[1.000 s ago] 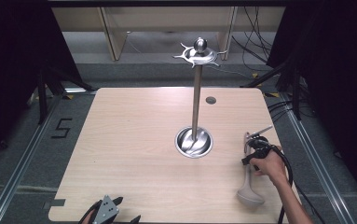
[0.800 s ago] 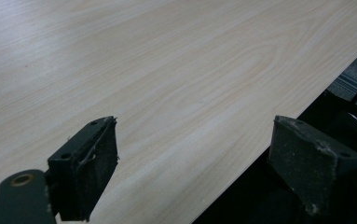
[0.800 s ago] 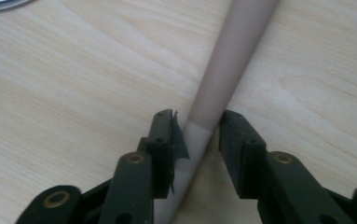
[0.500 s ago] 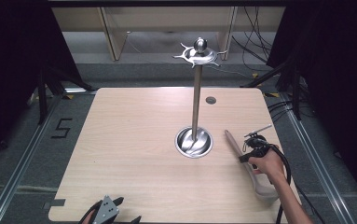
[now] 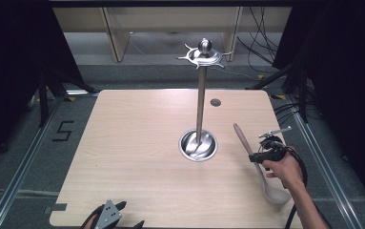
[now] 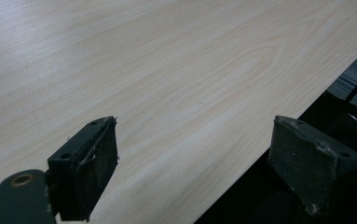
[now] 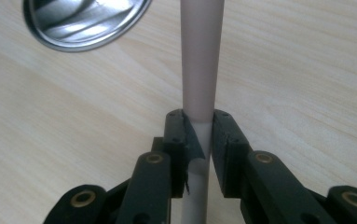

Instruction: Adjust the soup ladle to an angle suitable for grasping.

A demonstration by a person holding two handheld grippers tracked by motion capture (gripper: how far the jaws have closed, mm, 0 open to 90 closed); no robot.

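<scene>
Spoon (image 5: 258, 164) clamped mid-handle in right hand-held gripper (image 5: 261, 156) at counter (image 5: 132, 143) four o'clock, hanging on stand (image 5: 200, 95) not yet done; left hand-held gripper (image 6: 195, 172) idle, jaws apart.

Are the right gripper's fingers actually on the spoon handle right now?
Touching. In the right gripper view, both fingers of the right gripper press against the spoon handle, with no gap either side.
</scene>
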